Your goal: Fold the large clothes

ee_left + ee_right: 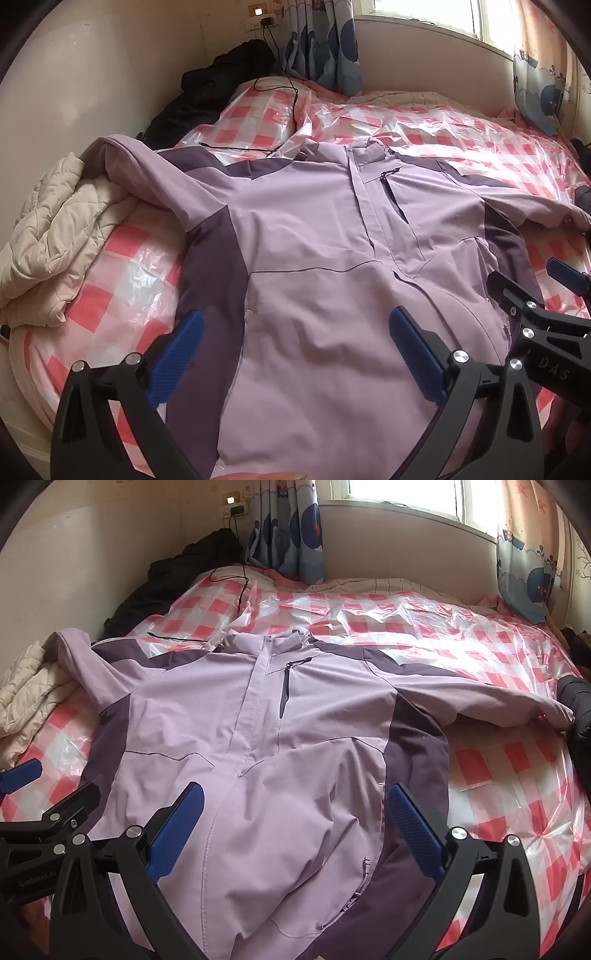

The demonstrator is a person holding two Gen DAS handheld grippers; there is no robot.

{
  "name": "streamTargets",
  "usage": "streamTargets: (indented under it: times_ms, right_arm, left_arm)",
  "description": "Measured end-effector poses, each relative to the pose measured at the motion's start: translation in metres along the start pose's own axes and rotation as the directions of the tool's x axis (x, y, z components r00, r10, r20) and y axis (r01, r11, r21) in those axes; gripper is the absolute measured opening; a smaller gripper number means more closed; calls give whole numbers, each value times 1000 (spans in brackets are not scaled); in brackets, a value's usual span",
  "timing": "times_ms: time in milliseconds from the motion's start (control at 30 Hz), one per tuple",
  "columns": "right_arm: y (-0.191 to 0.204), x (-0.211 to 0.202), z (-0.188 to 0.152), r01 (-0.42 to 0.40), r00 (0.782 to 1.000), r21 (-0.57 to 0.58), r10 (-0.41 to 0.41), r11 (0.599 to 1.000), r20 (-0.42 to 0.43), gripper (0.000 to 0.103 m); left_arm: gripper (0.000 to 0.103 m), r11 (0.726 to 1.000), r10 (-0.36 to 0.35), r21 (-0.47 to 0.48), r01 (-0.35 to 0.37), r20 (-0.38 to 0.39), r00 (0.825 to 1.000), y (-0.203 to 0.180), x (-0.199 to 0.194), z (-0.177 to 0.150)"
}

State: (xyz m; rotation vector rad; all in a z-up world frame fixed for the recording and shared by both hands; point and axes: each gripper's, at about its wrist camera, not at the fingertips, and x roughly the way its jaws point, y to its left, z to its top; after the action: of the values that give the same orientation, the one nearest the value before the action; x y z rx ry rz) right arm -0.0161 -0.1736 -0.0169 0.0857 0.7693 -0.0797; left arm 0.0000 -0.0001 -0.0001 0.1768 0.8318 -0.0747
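A lilac jacket (314, 236) with dark purple side panels lies front up and spread flat on the bed, collar toward the far wall, both sleeves out to the sides. It also shows in the right wrist view (258, 738). My left gripper (295, 339) is open and empty, hovering over the jacket's lower left part. My right gripper (295, 816) is open and empty over the lower right part. The right gripper shows at the right edge of the left wrist view (535, 295); the left gripper shows at the left edge of the right wrist view (33, 794).
The bed (498, 775) has a pink checked sheet under clear plastic. A cream quilt (55, 236) is bunched at the left edge, under the left sleeve. Dark clothes (207, 88) and a black cable (291, 88) lie at the far left. A dark garment (576, 709) lies by the right sleeve's cuff.
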Motion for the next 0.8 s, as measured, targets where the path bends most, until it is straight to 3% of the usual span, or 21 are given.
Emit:
streamTargets:
  times_ms: [800]
  right_arm:
    - [0,2,-2,2,1000,-7,-2,1000,-12,96]
  left_arm:
    - [96,1000,-13,-18,13,-17,1000,0,9,-5]
